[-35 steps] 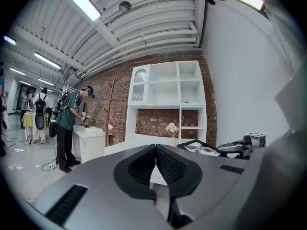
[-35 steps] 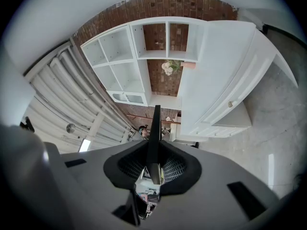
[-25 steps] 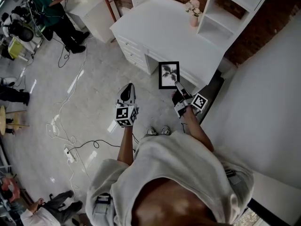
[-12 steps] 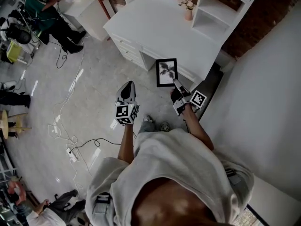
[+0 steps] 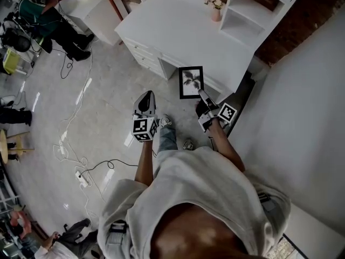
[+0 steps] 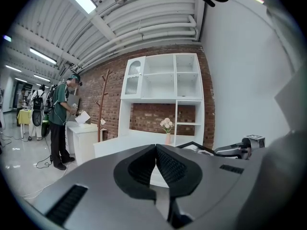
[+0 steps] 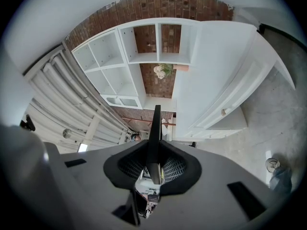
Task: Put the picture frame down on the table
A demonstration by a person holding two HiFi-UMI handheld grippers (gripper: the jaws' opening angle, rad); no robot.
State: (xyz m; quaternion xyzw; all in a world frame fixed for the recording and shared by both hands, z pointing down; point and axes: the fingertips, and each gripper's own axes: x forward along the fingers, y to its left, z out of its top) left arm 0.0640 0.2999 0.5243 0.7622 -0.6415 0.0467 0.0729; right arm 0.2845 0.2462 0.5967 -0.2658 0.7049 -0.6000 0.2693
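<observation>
The right claw (image 7: 154, 166) is clamped on the near edge of the picture frame (image 5: 191, 82). The frame is seen edge-on between the ribbed jaws and is carried upright, just beyond the claw's tips. The left claw (image 6: 156, 163) is closed with its jaws met and nothing between them. It is held off to the side of the right claw, well apart from the frame. Ahead of both claws stands the white bench (image 5: 178, 31). The frame is judged to be in front of the bench's near edge, above the floor (image 5: 108, 90) and not yet over the top. So the grasp and lift are done. What is left is to bring the frame over the bench, lower it onto the top and release it.
</observation>
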